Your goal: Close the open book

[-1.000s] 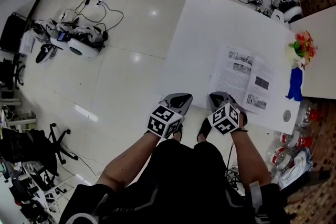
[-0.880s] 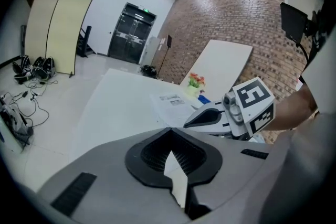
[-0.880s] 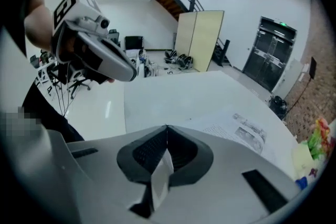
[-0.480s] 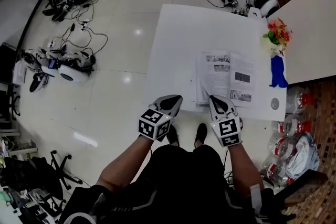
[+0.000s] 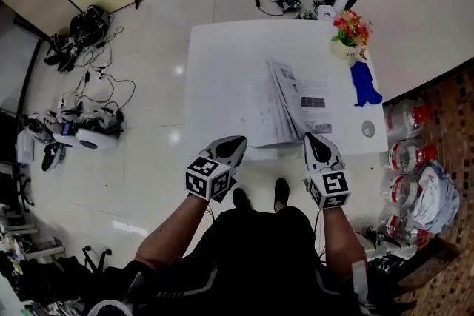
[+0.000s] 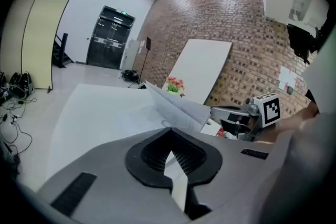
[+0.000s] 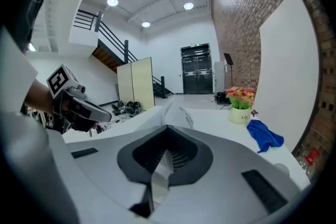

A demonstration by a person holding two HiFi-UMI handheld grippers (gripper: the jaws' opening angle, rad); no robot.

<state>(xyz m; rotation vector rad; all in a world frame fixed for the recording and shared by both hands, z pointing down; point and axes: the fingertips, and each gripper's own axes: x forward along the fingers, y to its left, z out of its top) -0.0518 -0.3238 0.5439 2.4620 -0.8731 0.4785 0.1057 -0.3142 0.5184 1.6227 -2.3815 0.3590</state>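
- Because closing means folding one half over the other, pinched shut at the right gripper on what looks like the near corner of the right-hand pages of the book, fanned up steeply just ahead of the tips.
- Closed on nothing at the left gripper, poised just short of the flat left half, probably to steady it.
- Underneath and beyond, white table.

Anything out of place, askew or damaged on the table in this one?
Nothing spilled or damaged. The book is askew: its right-hand pages stand fanned up, half turned, with the right gripper at their near edge. A blue cloth lies crumpled beside the flower pot on the table.
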